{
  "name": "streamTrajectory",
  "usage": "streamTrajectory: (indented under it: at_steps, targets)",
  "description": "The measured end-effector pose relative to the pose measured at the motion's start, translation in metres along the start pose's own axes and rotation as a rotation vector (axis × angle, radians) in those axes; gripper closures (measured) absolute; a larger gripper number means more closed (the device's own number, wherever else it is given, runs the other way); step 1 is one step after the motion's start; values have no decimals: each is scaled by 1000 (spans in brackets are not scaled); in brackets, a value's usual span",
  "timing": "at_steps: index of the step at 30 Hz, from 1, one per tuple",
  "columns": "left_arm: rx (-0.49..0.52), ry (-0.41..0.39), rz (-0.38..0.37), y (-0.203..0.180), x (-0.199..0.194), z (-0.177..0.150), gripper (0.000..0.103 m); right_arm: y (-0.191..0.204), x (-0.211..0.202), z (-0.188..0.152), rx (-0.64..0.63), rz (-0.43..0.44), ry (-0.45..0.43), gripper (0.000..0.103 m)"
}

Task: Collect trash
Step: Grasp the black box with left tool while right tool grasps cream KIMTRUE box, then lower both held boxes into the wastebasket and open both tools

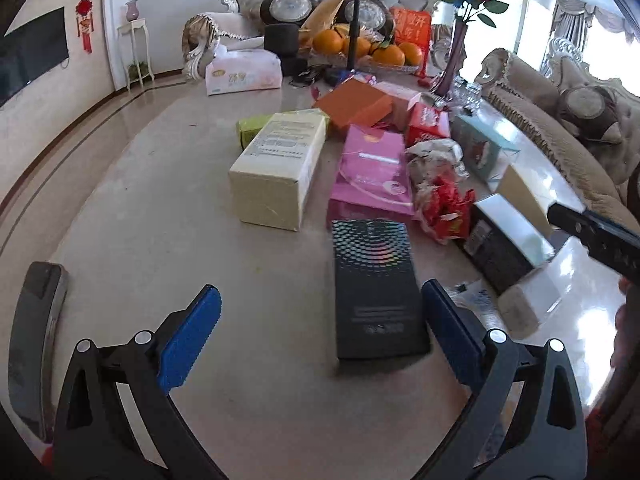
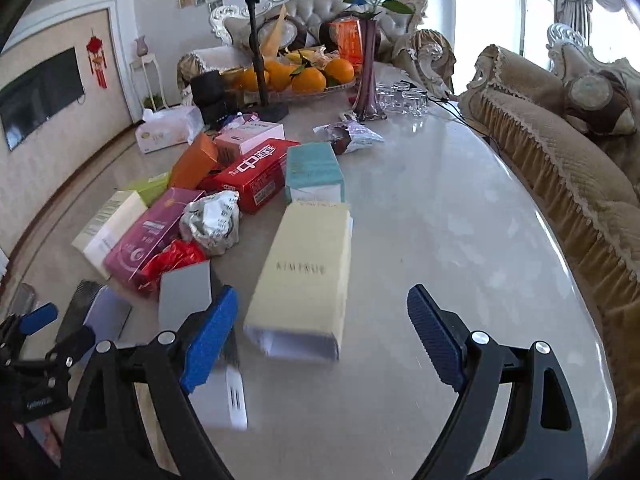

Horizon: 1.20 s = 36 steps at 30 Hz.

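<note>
Spread wide and empty above a marble table [image 2: 460, 208]: left gripper [image 1: 320, 320] over a dark box [image 1: 376, 288], right gripper [image 2: 322, 312] over a pale yellow box [image 2: 304, 268]. Beyond, left of centre: pink box [image 1: 370, 168], crumpled wrappers [image 2: 212, 220], oranges [image 2: 308, 78] far off.

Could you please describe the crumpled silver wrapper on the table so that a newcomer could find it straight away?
Start at the marble table and its cluster of boxes. In the cluster's middle, between the pink box and the long pale yellow box, sits the silver wrapper. It is the only crumpled, shiny grey lump there; the red wrapper lies just in front.
</note>
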State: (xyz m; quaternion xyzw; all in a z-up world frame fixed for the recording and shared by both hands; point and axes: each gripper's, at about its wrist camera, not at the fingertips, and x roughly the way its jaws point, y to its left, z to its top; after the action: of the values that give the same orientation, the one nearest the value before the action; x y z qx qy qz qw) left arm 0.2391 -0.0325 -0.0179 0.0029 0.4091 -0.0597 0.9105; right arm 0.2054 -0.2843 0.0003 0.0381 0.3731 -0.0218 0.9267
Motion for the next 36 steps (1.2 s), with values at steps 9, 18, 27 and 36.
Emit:
streamTrajectory:
  at_steps: [9, 18, 27, 36]
  targets:
    - [13, 35, 26, 7, 9, -2, 6, 3, 33, 11, -20, -51, 74, 21]
    - [50, 55, 46, 3, 16, -4, 6, -5, 35, 5, -13, -39, 84, 21]
    - [87, 66, 29, 2, 15, -5, 21, -9, 42, 5, -6, -21, 128, 25]
    - [73, 46, -13, 11, 5, -6, 62, -11, 32, -1, -6, 16, 147, 58]
